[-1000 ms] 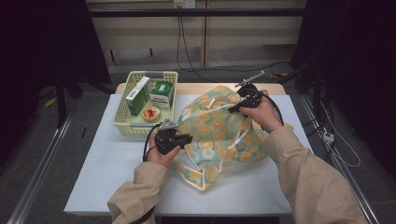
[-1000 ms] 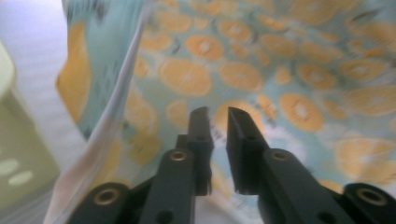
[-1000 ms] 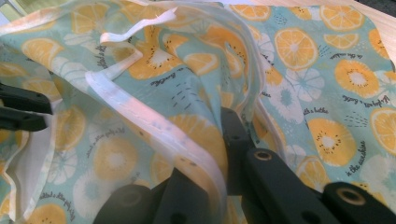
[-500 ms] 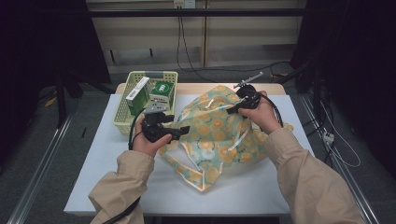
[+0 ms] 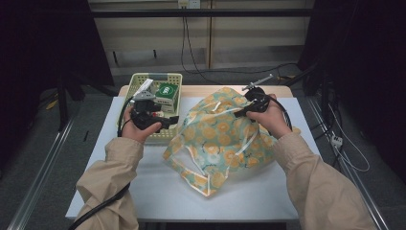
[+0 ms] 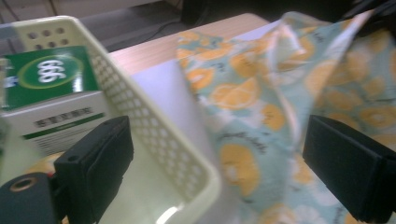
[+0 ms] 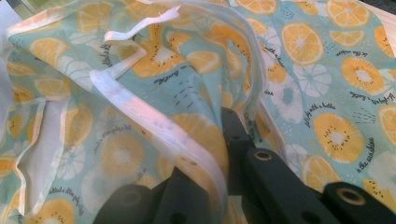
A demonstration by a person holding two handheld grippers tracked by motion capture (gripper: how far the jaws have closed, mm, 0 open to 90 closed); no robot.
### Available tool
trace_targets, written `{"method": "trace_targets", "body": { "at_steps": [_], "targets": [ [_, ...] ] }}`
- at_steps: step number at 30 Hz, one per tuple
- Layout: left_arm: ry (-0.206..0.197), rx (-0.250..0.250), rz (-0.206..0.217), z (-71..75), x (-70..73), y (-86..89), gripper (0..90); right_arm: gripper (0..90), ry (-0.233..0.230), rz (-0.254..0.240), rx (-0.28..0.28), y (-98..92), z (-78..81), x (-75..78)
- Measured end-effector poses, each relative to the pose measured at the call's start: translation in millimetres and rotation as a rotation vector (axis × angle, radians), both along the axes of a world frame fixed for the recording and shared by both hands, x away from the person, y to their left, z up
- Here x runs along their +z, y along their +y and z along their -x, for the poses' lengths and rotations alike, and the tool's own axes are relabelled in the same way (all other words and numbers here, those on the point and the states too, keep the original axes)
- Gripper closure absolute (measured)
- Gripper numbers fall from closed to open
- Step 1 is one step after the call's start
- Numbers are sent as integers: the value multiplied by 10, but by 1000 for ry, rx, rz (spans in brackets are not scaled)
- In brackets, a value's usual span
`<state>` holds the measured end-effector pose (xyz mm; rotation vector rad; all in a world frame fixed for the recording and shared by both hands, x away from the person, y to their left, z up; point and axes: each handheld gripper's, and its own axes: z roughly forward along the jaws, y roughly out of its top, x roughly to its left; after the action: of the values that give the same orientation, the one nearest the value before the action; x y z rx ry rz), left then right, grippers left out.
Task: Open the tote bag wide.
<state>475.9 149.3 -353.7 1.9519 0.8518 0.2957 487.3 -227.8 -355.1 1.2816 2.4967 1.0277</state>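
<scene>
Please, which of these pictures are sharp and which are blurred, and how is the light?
High view: sharp, table brightly lit, room around it dark. Left gripper view: soft all over, basket and box slightly blurred, a glare spot on the basket floor. Right gripper view: bag print sharp, near jaws dark and out of focus.

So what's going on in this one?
A person works a citrus-print bag on a white table. The right gripper is clamped on the bag's white-trimmed edge, holding it up. The left gripper, its jaws just opened and nothing between them, is over the yellow basket, next to a green-and-white box.
</scene>
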Motion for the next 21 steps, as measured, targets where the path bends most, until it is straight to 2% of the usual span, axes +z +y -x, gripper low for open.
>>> {"method": "trace_targets", "body": {
  "at_steps": [7,10,12,17,20,21],
  "targets": [
    [-15,8,-2,-205,64,110,78,900,1,4,2,-6,11,-16],
    [-20,-1,15,-262,60,120,74,900,0,-1,1,-10,5,-19],
    [-30,-7,-14,-316,50,138,73,900,0,-1,1,-8,6,-20],
    [-28,-18,-52,-440,-9,147,73,900,-2,1,6,12,10,-20],
    [-24,-13,-67,-510,-38,158,73,900,-1,3,9,25,14,-19],
    [-10,-13,-73,-536,-54,162,73,900,-1,3,11,27,16,-17]
  ]
}}
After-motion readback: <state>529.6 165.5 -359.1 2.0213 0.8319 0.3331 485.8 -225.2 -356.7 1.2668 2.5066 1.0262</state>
